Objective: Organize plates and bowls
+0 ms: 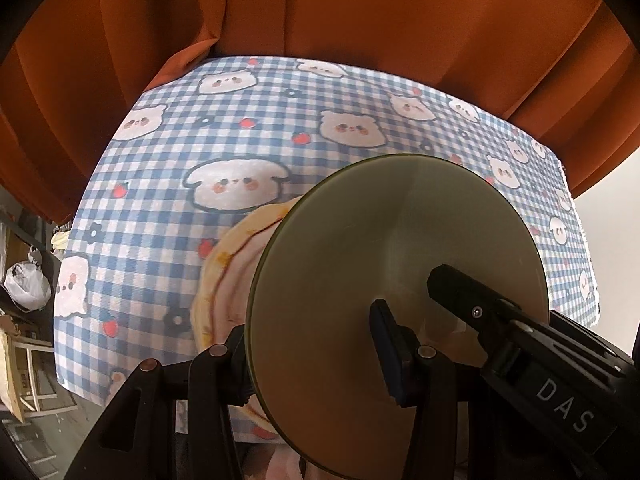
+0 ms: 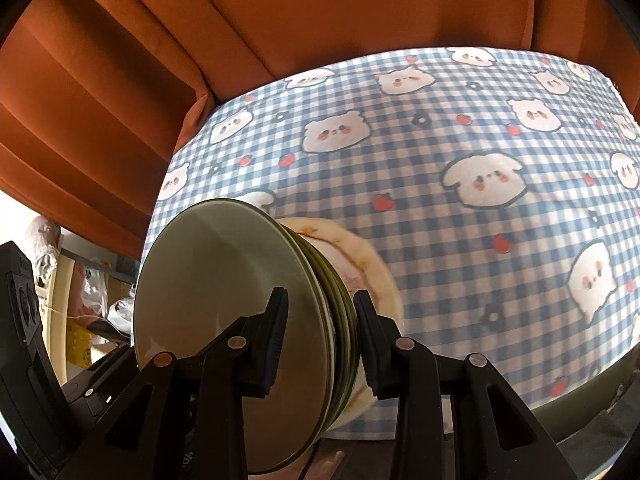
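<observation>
Black hand-held gripper marked "DAS", brass-coloured pivots.

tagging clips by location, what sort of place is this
Likely a home dining corner: a table with a checked cartoon tablecloth, an orange curtain behind, and a stack of plates over it.

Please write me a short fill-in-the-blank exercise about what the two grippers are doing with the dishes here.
1. The left gripper and the right gripper both clamp one stack of dishes by its ____.
2. The topmost dish is a smooth olive-green round plate; the bottom one is ____ with a printed pattern.
3. The blue-and-white tablecloth has a ____ pattern with cartoon animals.
4. Behind the table hangs an ____ curtain.

Missing words: rim; cream; checked; orange
</observation>
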`<state>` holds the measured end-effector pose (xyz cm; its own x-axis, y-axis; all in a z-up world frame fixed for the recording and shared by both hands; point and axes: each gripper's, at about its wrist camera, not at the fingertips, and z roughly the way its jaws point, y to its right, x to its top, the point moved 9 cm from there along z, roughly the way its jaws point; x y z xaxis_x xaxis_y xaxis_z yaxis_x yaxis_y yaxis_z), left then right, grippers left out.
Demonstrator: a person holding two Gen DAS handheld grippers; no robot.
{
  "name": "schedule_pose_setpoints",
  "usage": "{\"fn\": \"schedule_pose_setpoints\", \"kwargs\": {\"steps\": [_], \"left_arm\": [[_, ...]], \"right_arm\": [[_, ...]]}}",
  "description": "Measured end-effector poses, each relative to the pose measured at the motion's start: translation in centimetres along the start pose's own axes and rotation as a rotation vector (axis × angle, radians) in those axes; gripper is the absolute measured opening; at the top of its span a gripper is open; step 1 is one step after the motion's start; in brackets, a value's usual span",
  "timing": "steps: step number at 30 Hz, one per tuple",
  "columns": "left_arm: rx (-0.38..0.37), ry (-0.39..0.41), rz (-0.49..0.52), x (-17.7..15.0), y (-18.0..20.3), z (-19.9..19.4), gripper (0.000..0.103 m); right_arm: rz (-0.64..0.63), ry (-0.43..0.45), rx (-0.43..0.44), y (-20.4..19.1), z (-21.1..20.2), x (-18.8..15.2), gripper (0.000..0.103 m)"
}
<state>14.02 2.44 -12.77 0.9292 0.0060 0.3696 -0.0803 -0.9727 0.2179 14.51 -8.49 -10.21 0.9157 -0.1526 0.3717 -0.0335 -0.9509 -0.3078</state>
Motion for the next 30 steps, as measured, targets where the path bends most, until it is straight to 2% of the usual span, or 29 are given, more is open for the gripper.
{"fn": "schedule_pose_setpoints", "kwargs": {"steps": [11,19,30], "left_arm": [[-0.023,-0.083,0.016,-0.6,-3.4,1.9,0.048],[-0.061,-0.114,0.081,0.3,-2.2,3.1,0.048],[-0.075,-0.106,0.186,0.3,-0.7,3.8,0.048]], "right_arm": [[0.047,-0.055,-0.035,-2.7,3.5,-1.5,0.038],[0.09,-0.065,-0.09,-1.8,4.1,-1.2,0.038],[0.133,-0.059,-0.174,0.0,4.2,-1.4,0.037]]}}
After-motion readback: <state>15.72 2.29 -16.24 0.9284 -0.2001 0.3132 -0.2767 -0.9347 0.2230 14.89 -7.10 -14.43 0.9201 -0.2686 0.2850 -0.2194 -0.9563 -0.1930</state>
